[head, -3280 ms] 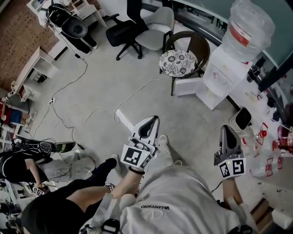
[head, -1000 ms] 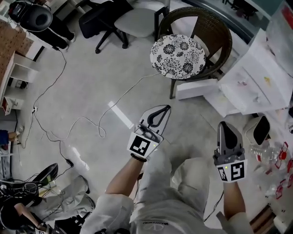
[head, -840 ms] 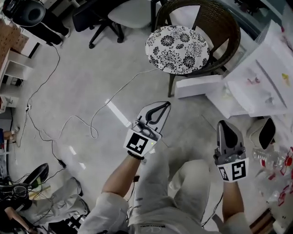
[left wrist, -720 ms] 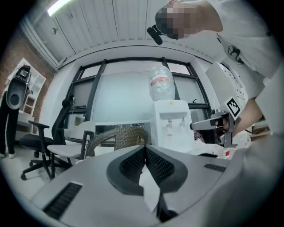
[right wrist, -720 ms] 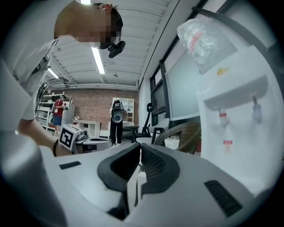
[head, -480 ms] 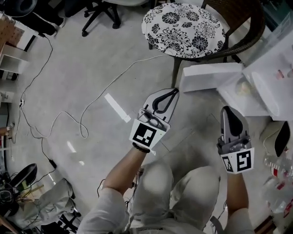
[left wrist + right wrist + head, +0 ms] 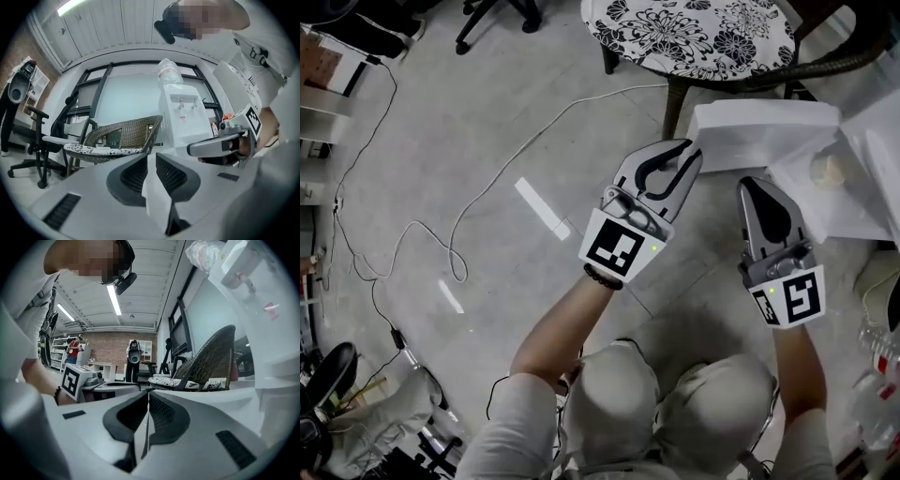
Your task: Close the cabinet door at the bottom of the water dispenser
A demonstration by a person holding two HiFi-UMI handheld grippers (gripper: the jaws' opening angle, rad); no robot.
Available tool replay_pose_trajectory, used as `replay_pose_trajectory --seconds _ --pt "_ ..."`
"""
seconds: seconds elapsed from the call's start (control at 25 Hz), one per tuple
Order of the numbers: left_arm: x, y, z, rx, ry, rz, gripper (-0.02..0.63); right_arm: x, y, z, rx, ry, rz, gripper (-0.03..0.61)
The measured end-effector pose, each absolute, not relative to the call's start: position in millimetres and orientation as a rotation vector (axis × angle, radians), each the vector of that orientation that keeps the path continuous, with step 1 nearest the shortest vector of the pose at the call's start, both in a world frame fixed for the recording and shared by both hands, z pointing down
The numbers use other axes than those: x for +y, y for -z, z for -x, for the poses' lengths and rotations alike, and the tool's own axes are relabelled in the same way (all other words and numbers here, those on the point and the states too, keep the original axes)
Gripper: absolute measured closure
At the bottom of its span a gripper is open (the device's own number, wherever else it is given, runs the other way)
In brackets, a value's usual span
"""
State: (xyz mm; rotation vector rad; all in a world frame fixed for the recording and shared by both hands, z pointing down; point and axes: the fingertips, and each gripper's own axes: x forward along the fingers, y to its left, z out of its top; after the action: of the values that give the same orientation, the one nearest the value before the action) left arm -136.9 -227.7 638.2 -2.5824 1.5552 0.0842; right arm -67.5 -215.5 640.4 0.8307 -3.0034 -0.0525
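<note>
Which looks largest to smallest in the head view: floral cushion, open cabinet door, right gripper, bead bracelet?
1. floral cushion, even cropped.
2-3. cabinet door and right gripper look alike; the gripper is nearer the camera, so unranked.
4. bead bracelet.

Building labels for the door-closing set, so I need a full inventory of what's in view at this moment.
water dispenser: 1, white, beside the wicker chair
water bottle: 1, clear, on top of the dispenser
cabinet door: 1, white, open, at the dispenser's base, just ahead of both grippers
wicker chair: 1, dark, left of the dispenser
cushion: 1, black-and-white floral, on the chair seat
office chair: 1, black with a pale seat, far left
cables: several, white and dark, on the floor at left
left gripper: 1, grey, jaws slightly apart, just been opening, nothing clamped
right gripper: 1, grey, shut, empty
legs: 2, pale trousers, bottom of the head view
</note>
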Motion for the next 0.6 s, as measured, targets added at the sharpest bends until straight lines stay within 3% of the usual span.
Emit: replay_pose_trajectory --seconds 0.4,0.6 --pt "-261 -683 139 1.465 -0.083 2.684 0.446 -223 -679 60 -2.987 0.048 -0.821 0.560" --pt "-275 -691 138 1.398 -0.072 2.715 0.419 -226 -689 56 -2.977 0.044 -0.826 0.560"
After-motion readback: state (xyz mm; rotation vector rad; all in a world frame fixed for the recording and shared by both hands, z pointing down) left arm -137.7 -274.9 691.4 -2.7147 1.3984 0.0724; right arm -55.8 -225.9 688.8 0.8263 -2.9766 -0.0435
